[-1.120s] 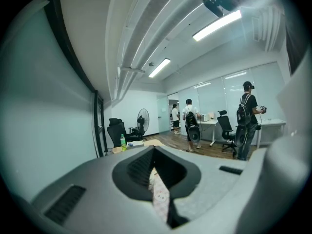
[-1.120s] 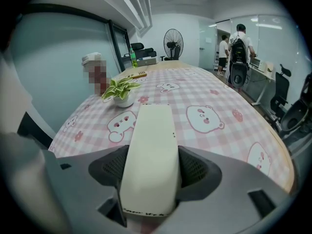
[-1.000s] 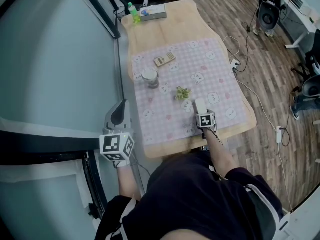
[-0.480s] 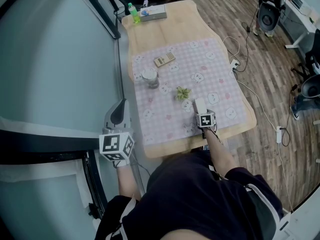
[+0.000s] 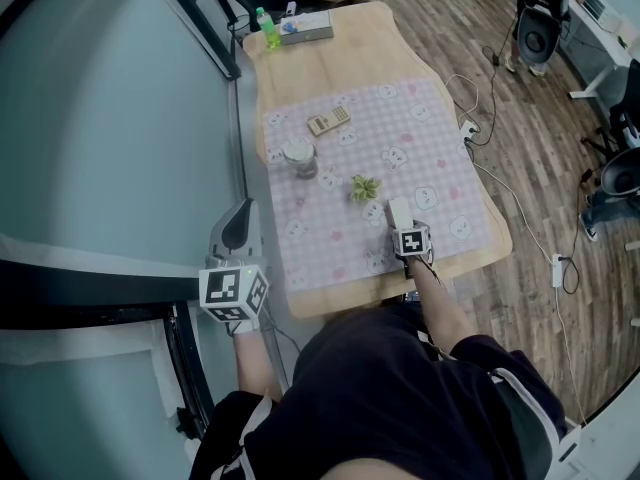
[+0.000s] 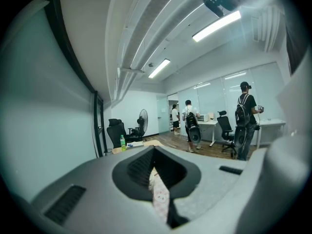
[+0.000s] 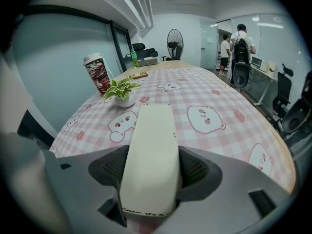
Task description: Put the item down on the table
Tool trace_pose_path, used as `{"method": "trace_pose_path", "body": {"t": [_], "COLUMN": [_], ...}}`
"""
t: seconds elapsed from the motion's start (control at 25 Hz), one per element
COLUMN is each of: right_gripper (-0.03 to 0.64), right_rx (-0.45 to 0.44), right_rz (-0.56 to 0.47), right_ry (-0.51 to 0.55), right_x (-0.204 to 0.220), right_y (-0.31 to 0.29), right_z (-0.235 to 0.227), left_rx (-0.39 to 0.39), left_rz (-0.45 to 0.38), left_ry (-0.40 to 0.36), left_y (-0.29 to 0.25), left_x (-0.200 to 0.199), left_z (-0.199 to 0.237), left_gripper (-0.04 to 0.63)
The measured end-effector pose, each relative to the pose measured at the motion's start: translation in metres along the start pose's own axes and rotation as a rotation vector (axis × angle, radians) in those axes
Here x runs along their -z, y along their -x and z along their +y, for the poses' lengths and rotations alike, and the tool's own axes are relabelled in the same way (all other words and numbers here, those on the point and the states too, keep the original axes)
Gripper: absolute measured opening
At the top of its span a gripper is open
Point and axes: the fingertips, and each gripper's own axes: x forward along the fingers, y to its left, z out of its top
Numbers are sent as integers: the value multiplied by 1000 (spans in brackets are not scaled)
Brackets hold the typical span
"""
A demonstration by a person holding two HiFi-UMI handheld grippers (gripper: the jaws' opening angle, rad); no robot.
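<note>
Counter (image 5: 340,48): pale wood, smooth, slight sheen, upper centre of head view. Cloth (image 5: 420,158) over it: pink checked fabric, matt (bear prints). Cream bar (image 7: 148,145): smooth, matt, plastic-looking, tiny dark specks along its edges. Right hand-held gripper (image 7: 153,165): grey matt plastic, ribbed dark pads against the bar. Floor (image 5: 520,118), right side: dark wood planks, semi-gloss. Cup (image 7: 97,74): glossy printed wrap.

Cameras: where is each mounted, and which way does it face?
Head view: on the person's head, looking steeply down at the table; torso, forearms, left gripper, right gripper show.
Left gripper view: on the left gripper, beside the table, facing roughly level toward an office chair; its jaws show, together, empty.
Right gripper view: on the right gripper, angled down over the cloth; its jaws clamp a cream block.
Shared: head and right gripper views both show the plant and cup.
</note>
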Motion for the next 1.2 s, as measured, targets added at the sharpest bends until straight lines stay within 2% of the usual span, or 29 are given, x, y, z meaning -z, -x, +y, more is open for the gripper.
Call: {"method": "trace_pose_path", "body": {"t": [0.24,0.56,0.8,1.04,1.2], "right_gripper": [330,417,422,422,422], "right_rx": [-10,21,30,32,38], "right_rz": [4,-48,-2,-33,-11], "right_ry": [26,22,-8,-7,-14], "right_x": [-2,-8,-4,-7,-4], "right_y": [7,4,11,6,8], "right_z": [1,-3,-4,-7,-9], "left_rx": [7,13,3,3,4], "left_rz": [-3,-13,-20,-20,-22], "left_ry": [5,11,14,17,19], "left_y": [-1,-1,2,1,0], "left_x": [0,-1,-4,-2,-2], "left_z": [-3,-4,1,1,1], "left_gripper": [-5,-5,-5,-5,-5]}}
